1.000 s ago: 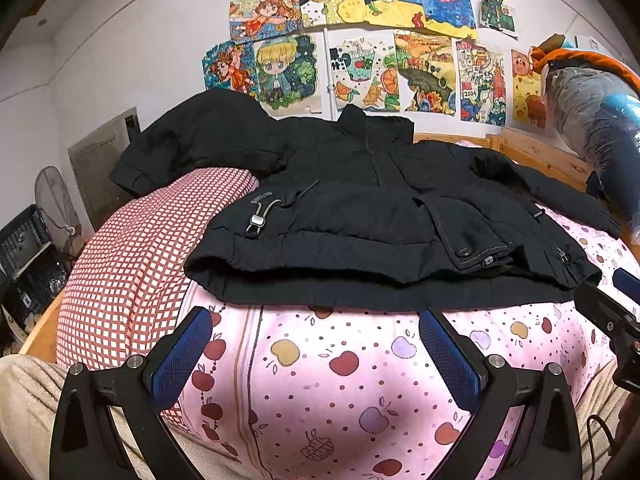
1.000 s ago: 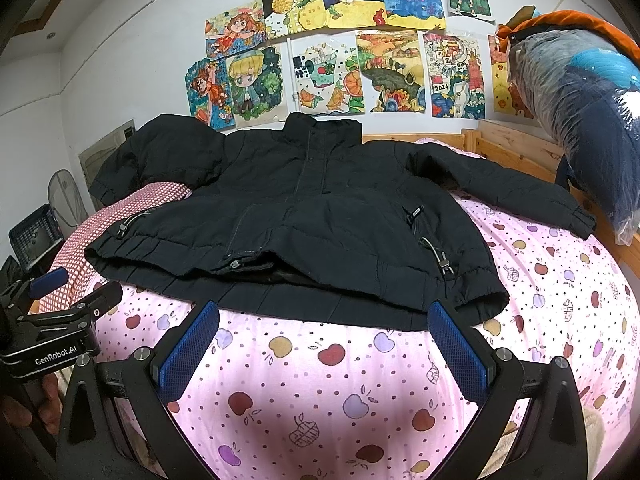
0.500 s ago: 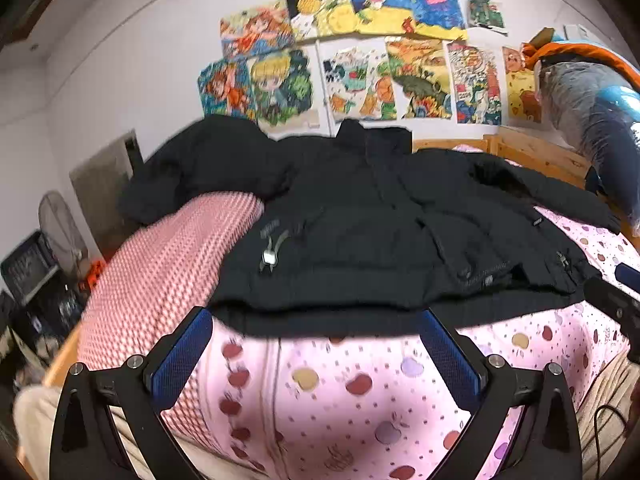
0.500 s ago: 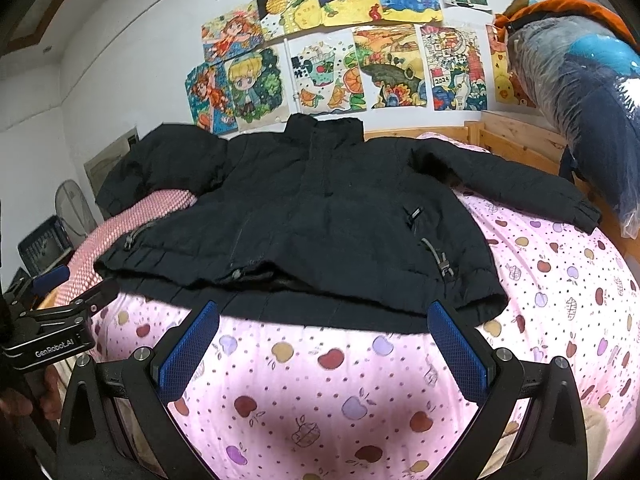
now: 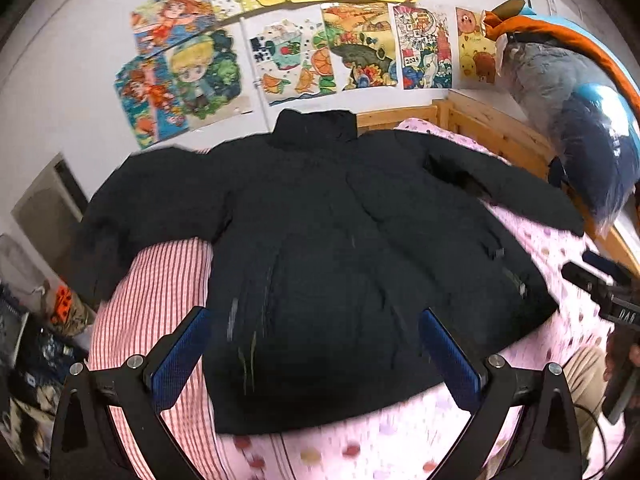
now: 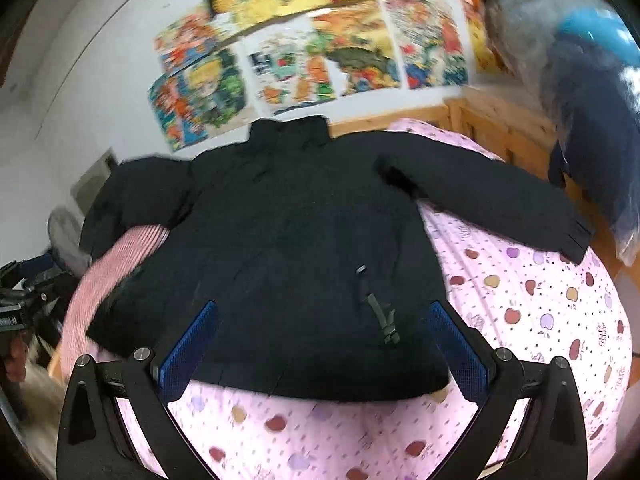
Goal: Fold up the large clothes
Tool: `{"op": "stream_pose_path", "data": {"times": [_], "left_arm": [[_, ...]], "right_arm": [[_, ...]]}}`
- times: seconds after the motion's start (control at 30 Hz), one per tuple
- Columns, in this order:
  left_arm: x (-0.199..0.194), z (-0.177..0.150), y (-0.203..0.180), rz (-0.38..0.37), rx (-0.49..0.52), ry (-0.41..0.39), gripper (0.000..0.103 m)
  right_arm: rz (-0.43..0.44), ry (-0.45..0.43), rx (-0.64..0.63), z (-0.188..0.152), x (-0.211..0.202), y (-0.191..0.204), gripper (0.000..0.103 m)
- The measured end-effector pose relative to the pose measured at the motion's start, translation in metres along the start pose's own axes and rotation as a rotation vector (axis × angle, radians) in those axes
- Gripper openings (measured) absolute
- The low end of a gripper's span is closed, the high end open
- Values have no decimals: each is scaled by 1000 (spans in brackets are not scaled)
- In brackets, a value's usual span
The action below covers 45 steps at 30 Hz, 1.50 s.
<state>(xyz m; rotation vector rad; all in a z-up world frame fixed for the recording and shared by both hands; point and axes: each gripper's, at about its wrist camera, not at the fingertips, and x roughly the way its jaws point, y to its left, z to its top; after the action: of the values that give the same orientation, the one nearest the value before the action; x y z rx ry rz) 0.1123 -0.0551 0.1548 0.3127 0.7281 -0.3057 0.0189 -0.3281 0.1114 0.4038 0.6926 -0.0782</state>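
A large black jacket (image 5: 340, 248) lies spread face-up on the bed, collar toward the wall and both sleeves out to the sides. In the right wrist view the same jacket (image 6: 288, 248) shows a grey cord toggle near its hem. My left gripper (image 5: 316, 356) hovers open above the jacket's lower hem, blue pads wide apart and empty. My right gripper (image 6: 320, 344) is also open and empty, over the hem on the jacket's right half. Both views are motion-blurred.
The bed has a pink apple-print sheet (image 6: 540, 320) and a red checked cover (image 5: 160, 280) on the left. A wooden bed frame (image 5: 480, 124) and bagged bedding (image 5: 580, 120) stand at the right. Drawings (image 5: 280, 40) cover the wall. Crates and a fan (image 6: 66, 236) are left.
Both grippers have risen and moved forward over the jacket, now looking down on it from higher. The jacket itself lies as before. Both stay open.
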Motion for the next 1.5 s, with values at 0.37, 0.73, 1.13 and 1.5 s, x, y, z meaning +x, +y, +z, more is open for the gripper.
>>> {"op": "stream_pose_path", "data": {"times": [0.37, 0.73, 1.13, 1.5], "left_arm": [[103, 129, -43, -223, -67, -146, 103], [320, 190, -101, -314, -66, -8, 103], [462, 199, -157, -359, 26, 127, 103], [432, 204, -134, -464, 65, 100, 103]], "right_arm": [[-223, -226, 431, 15, 44, -125, 102], [-262, -333, 919, -9, 132, -201, 102], [-283, -513, 1156, -19, 167, -211, 30], [-463, -562, 675, 77, 135, -163, 8]]}}
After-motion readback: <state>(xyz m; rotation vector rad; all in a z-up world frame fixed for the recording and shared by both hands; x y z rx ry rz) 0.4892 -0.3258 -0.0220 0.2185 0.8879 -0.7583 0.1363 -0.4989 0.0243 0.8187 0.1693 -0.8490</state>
